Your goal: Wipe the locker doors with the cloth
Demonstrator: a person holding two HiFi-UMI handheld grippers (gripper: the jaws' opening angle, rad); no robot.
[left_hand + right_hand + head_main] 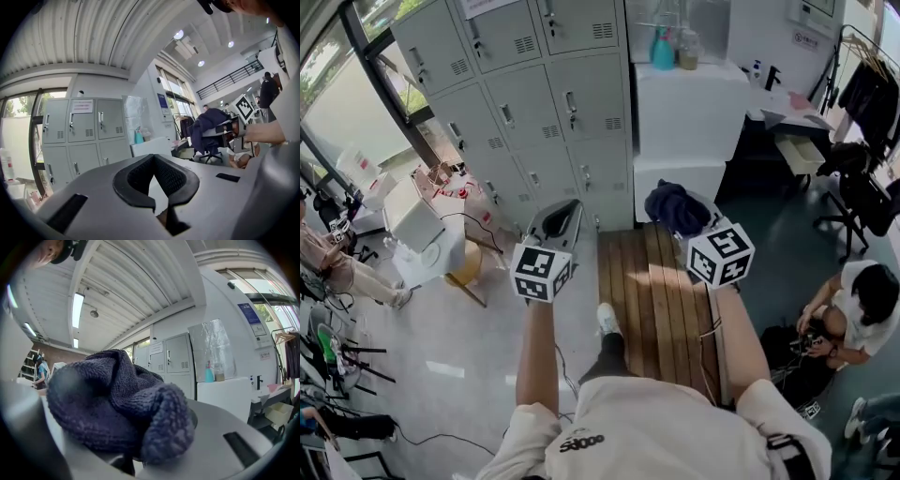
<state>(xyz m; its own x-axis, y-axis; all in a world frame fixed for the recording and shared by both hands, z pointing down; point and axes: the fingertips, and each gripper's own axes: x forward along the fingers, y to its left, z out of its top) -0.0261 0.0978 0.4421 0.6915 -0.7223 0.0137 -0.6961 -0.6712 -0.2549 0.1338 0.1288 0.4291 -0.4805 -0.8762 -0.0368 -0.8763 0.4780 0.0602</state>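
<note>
A bank of grey lockers (534, 103) stands ahead and to the left, doors closed; it also shows in the left gripper view as the lockers (79, 126) and in the right gripper view as the lockers (171, 355). My right gripper (689, 214) is shut on a dark blue cloth (673, 206), held up well short of the doors. The bunched cloth (117, 404) covers the jaws of the right gripper (140, 437). My left gripper (565, 211) is shut with nothing in it, its black pads (176, 180) meeting at the tip. It points toward the lower lockers, and the left gripper (153, 161) is clear of them.
A white cabinet (689, 122) beside the lockers carries a teal spray bottle (663, 49). A wooden bench (652, 281) lies under my arms. A person (853, 309) sits on the floor at right. White boxes (417, 225) and cables lie at left.
</note>
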